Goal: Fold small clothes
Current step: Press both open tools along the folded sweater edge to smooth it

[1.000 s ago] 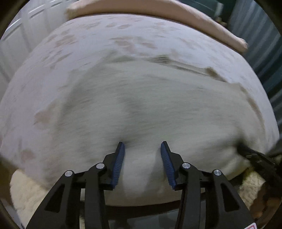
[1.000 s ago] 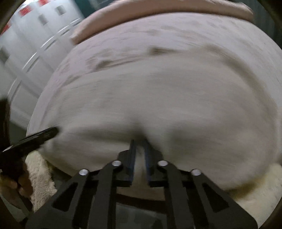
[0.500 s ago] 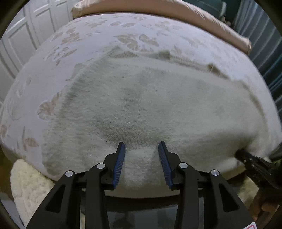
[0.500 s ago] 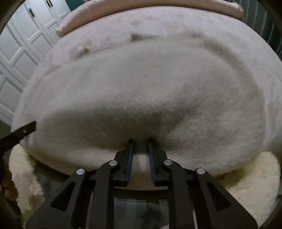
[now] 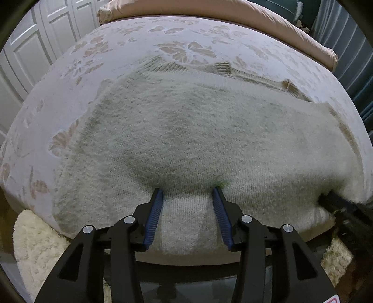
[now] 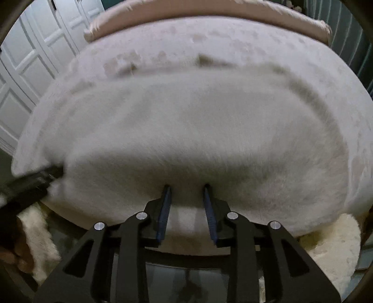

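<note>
Right gripper [image 6: 186,188] jaws opening — sweater [image 6: 186,130] between them.

Right claw [image 6: 187,188] opening, blue pads astride the blurred cream knit's [image 6: 186,130] near edge

I saw a pale bedspread [image 5: 186,35] with a faded leaf pattern covering the bed, and a peach-coloured bolster [image 5: 233,14] lay along its far edge. White panelled doors [image 5: 35,51] stood to the left of it. A cream shaggy rug [image 5: 35,244] lay on the floor below the near edge, and dark teal curtains [image 5: 345,46] hung on the right.
</note>
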